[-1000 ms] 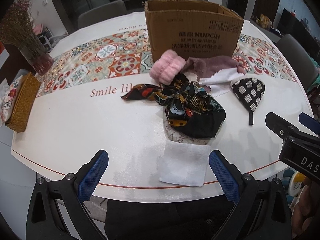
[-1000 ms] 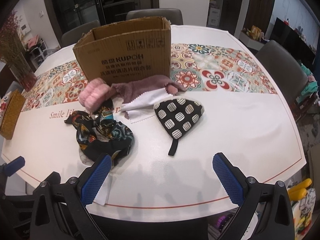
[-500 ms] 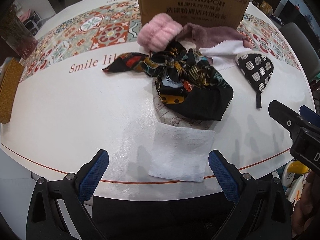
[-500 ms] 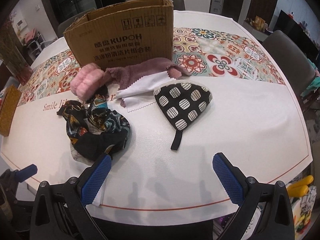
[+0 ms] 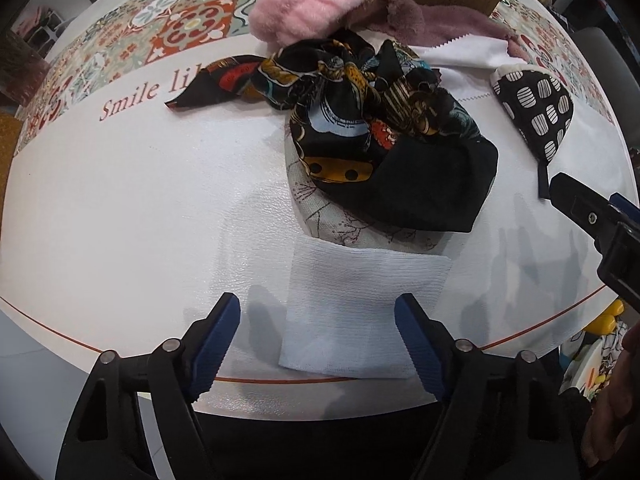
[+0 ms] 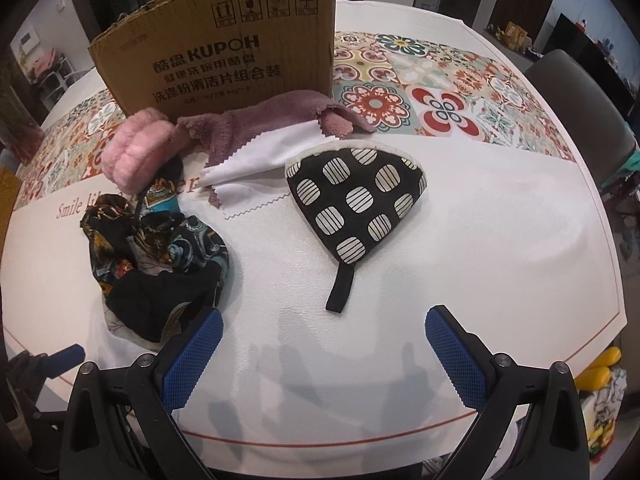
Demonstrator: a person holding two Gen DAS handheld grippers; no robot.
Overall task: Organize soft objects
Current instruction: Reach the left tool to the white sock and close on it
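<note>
My worry: the thin white gauze square [image 5: 362, 312] lies flat at the table [image 5: 120, 208] edge, so my left gripper [image 5: 318, 334], spread wide and empty astride it, may just skid it off. The scarf bundle [image 5: 384, 132] overlaps its far edge. My right gripper [image 6: 320, 354] is spread too, empty, before the spotted pot holder [image 6: 356, 200].

A white cloth [image 5: 362, 312] is lying between the spread fingers of the left gripper [image 5: 318, 336], with bare table [image 5: 120, 208] to its left. Beyond it, the dark scarf heap [image 5: 384, 140] is blocking the way to the cardboard box [image 6: 224, 56]. Ahead of the right gripper [image 6: 324, 354], open tabletop is reaching to the spotted pot holder [image 6: 356, 200].
</note>
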